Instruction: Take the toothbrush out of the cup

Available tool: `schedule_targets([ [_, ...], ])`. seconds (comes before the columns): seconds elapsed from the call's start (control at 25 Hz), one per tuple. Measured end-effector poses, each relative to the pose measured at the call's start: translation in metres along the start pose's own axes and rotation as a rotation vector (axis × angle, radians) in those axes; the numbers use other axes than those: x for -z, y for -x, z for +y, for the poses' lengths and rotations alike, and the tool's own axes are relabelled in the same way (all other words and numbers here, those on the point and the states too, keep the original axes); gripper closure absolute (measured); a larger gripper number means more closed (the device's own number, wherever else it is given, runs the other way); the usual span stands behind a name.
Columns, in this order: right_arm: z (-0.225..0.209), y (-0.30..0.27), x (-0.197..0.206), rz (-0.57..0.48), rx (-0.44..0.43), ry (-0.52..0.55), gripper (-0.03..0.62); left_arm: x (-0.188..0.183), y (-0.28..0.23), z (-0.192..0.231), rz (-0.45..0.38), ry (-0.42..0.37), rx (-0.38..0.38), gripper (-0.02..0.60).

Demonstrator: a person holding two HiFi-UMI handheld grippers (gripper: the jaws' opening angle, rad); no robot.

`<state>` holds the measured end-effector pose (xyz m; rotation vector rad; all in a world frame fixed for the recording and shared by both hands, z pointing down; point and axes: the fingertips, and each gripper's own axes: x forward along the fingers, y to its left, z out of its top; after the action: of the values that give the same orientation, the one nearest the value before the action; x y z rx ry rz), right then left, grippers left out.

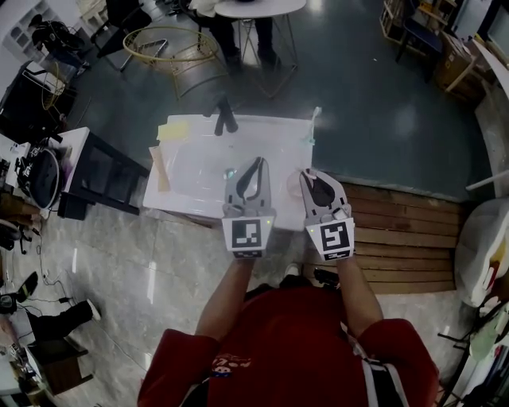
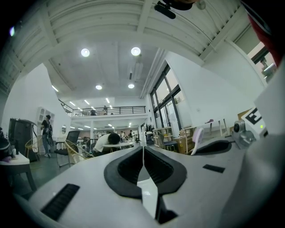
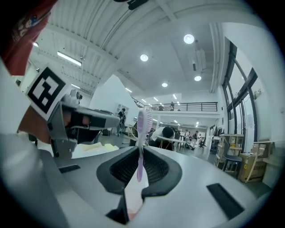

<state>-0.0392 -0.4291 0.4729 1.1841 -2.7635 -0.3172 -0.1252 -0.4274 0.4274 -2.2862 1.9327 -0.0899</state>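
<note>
A lilac toothbrush [image 3: 142, 133] stands upright between the pads of my right gripper [image 3: 140, 153], which is shut on its handle with the bristle head above the jaws. In the head view this gripper [image 1: 307, 172] hovers over the near right edge of the white table [image 1: 191, 179], and a thin pale stick that may be the brush [image 1: 314, 123] points away from it. The brush head [image 2: 197, 140] also shows in the left gripper view. My left gripper [image 1: 256, 162] is beside it, shut with nothing in it [image 2: 143, 153]. No cup can be made out; a dark object [image 1: 225, 119] lies at the table's far edge.
Yellow paper [image 1: 173, 129] and a pale strip [image 1: 160, 168] lie on the table's left side. A black cabinet [image 1: 103, 175] stands to the left and a wooden slatted platform [image 1: 406, 238] to the right. Beyond the table are a yellow wire chair [image 1: 171, 44] and a round table [image 1: 258, 8].
</note>
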Motion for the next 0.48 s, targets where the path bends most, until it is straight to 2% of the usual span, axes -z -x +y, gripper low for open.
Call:
schedule_targets([
  [0.2,-0.018,0.008,-0.050,-0.135,0.062,-0.044,0.542,-0.008,0.003,-0.002,-0.021,-0.014,0.007,0.551],
  [0.32,-0.027,0.014,-0.079,-0.217,0.099,-0.068,0.542,-0.016,0.006,-0.006,-0.067,0.023,0.009,0.551],
  [0.48,-0.037,0.024,-0.102,-0.247,0.156,-0.056,0.542,-0.032,0.011,-0.012,-0.113,0.002,0.015,0.551],
])
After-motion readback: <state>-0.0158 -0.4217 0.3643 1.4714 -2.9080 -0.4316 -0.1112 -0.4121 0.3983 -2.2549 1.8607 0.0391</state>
